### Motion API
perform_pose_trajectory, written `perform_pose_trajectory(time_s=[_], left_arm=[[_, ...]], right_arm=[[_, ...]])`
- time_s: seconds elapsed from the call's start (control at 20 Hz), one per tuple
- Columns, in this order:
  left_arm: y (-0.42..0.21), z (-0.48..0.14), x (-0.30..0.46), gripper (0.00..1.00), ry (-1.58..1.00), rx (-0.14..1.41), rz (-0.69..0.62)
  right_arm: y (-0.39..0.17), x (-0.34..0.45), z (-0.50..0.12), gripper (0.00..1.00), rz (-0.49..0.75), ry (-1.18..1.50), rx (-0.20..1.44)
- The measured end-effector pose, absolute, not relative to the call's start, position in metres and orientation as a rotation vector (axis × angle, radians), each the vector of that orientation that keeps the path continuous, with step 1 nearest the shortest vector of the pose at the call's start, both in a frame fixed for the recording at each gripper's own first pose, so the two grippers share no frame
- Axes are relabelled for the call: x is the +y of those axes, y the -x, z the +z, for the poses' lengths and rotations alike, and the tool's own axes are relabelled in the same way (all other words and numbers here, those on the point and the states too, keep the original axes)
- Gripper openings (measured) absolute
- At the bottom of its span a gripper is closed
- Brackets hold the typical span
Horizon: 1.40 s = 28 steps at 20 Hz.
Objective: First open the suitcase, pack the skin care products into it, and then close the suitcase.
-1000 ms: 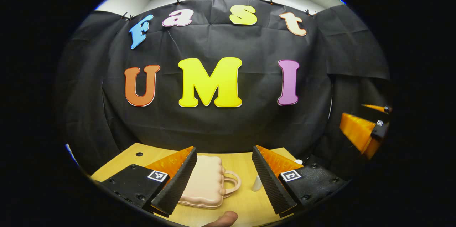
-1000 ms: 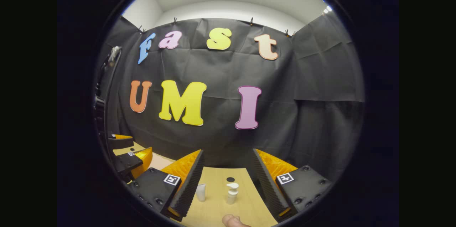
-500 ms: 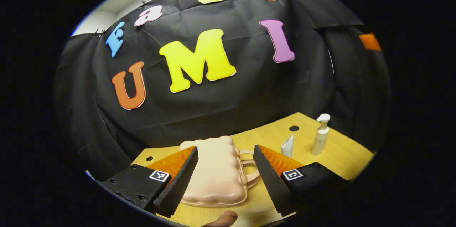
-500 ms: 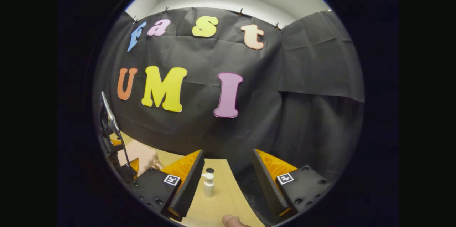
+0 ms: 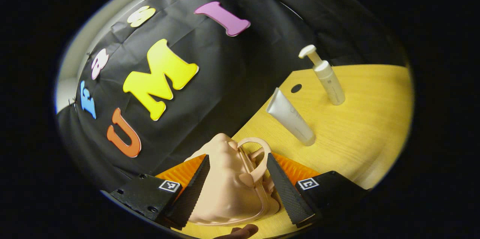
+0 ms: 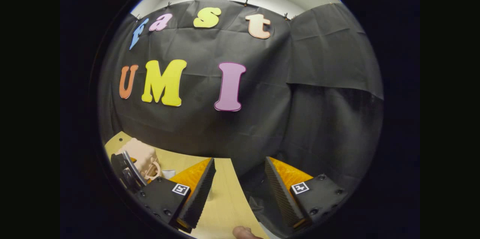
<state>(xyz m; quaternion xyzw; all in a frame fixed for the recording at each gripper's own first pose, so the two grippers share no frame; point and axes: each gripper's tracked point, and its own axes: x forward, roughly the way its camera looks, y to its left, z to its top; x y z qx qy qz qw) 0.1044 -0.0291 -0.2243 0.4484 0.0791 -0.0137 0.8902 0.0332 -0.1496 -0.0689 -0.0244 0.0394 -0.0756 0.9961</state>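
Wooden table point(image 5: 360, 134), lower frame: my left gripper point(image 5: 236, 188), spread wide, straddles the shut suitcase point(image 5: 228, 190); next, lift its lid.

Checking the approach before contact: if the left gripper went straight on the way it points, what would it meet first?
Probably the peach-pink scalloped suitcase, lying between the open left gripper; its looped handle looks nearest.

pale peachy-pink suitcase point(image 5: 228, 190) with a matching handle, white tube point(image 5: 290, 117) and white pump bottle point(image 5: 326, 77), all on a yellow wood-grain table point(image 5: 367, 126) with one small black dot on it
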Motion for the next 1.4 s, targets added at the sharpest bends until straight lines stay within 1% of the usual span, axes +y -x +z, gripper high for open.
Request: perform_pose_trajectory(time_s=[0.3, 0.4, 0.55, 0.6, 0.65, 0.7, 0.75, 0.8, 0.85, 0.9, 0.95, 1.1, 1.25, 1.4], left_arm=[[-0.123, -0.262, -0.026, 0.98, -1.197, 0.252, 0.01], [-0.128, -0.264, -0.028, 0.95, -1.284, 0.246, 0.035], [-0.137, -0.273, -0.03, 0.76, -1.376, 0.283, 0.03], [-0.139, -0.274, -0.03, 0.72, -1.396, 0.296, 0.03], [-0.139, -0.279, -0.029, 0.59, -1.413, 0.319, 0.025], [-0.142, -0.283, -0.028, 0.55, -1.44, 0.343, 0.021], [-0.143, -0.284, -0.028, 0.43, -1.472, 0.36, 0.031], [-0.143, -0.284, -0.029, 0.4, -1.488, 0.37, 0.018], [-0.142, -0.285, -0.029, 0.33, -1.492, 0.376, 0.015], [-0.141, -0.286, -0.029, 0.27, -1.486, 0.38, 0.004], [-0.14, -0.285, -0.028, 0.17, -1.483, 0.382, 0.009], [-0.139, -0.274, -0.024, 0.11, -1.441, 0.373, 0.014], [-0.137, -0.266, -0.022, 0.06, -1.309, 0.389, -0.049], [-0.131, -0.232, -0.017, 0.03, -1.191, 0.355, -0.056]], right_arm=[[-0.051, -0.176, -0.088, 0.8, -0.125, 0.01, 0.11], [-0.057, -0.18, -0.094, 0.79, -0.103, 0.006, 0.119], [-0.065, -0.182, -0.102, 0.8, -0.062, 0.0, 0.134], [-0.066, -0.182, -0.102, 0.8, -0.05, 0.0, 0.134], [-0.067, -0.182, -0.102, 0.8, -0.038, 0.004, 0.13], [-0.068, -0.181, -0.1, 0.8, -0.031, 0.013, 0.128], [-0.069, -0.179, -0.101, 0.8, -0.023, 0.021, 0.132], [-0.068, -0.177, -0.099, 0.8, -0.018, 0.025, 0.133], [-0.066, -0.174, -0.094, 0.8, -0.015, 0.026, 0.126], [-0.065, -0.171, -0.09, 0.8, -0.013, 0.031, 0.116], [-0.063, -0.167, -0.088, 0.8, -0.015, 0.038, 0.109], [-0.059, -0.15, -0.082, 0.8, -0.024, 0.056, 0.113], [-0.052, -0.128, -0.066, 0.8, -0.04, 0.061, 0.1], [-0.043, -0.103, -0.047, 0.8, -0.055, 0.058, 0.066]])
